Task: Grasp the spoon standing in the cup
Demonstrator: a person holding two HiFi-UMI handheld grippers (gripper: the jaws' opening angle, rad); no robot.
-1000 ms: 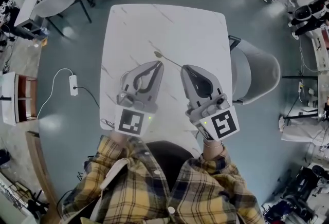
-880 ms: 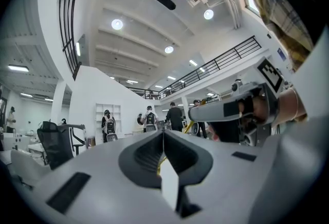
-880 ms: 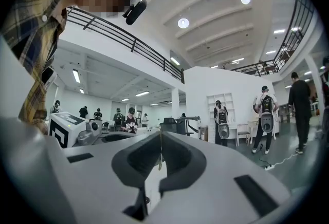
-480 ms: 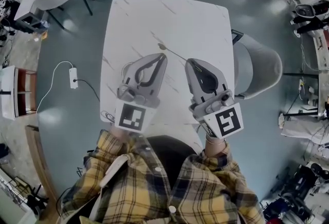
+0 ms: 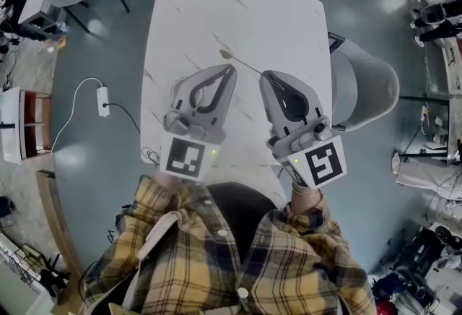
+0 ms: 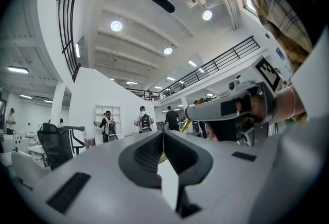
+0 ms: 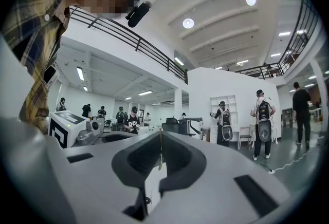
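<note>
The right tongs (image 5: 263,76) are clenched on the thin handle of the spoon (image 5: 240,63). The spoon reaches out from their tips over the white surface (image 5: 274,24), and its bowl lies just past the tip of the left tongs (image 5: 232,69). The left tongs are closed with nothing between them.

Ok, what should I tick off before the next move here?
1. Right gripper grip on spoon: ok, jaws shut on the handle end.
2. Cup in sight: not ok, no view shows one.
3. Left gripper free: ok, jaws together, nothing between them.
4. Left gripper apart from spoon: cannot tell, its tip sits right beside the handle.
5. Spoon's bowl off the table: cannot tell from above.
</note>
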